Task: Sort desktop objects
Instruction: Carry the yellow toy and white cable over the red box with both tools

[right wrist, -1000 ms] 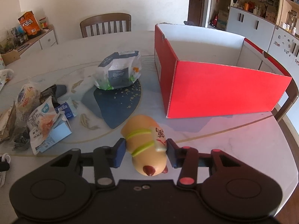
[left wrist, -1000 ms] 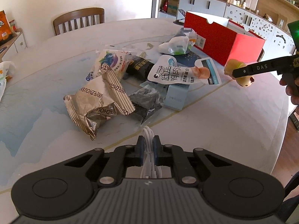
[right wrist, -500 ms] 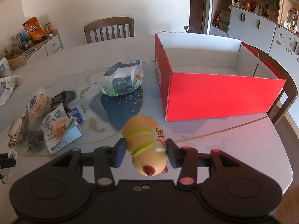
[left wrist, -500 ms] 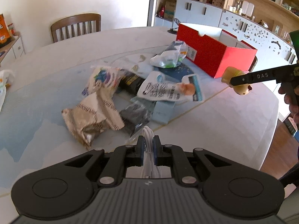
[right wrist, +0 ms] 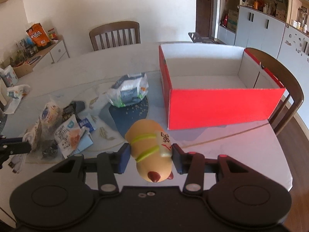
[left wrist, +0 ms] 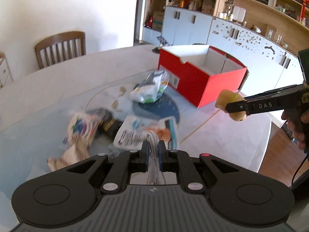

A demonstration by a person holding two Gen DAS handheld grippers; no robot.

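Hotdog toy [right wrist: 150, 150] sits clamped in the right gripper [right wrist: 149, 155], carried above the table [right wrist: 231, 145] short of the red box [right wrist: 222, 106]. Left gripper [left wrist: 154, 151] pinches a white cable [left wrist: 153, 141]. Next, I reckon: reach over the box rim and release.

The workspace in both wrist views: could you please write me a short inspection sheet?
Surface: pale marbled table, dark round inlay mid-table.
Job's things: open red box, inside looks empty; tan toy with green stripes held above the table; white cable bundle held.
Clutter: white pouch on the inlay; snack packets heaped left of it, blurred in the left view.
Grippers: right gripper shut on the toy; left gripper shut on the cable bundle.
Cables: thin black lead hangs below the right hand.
Surroundings: chairs, cabinets, sideboard.
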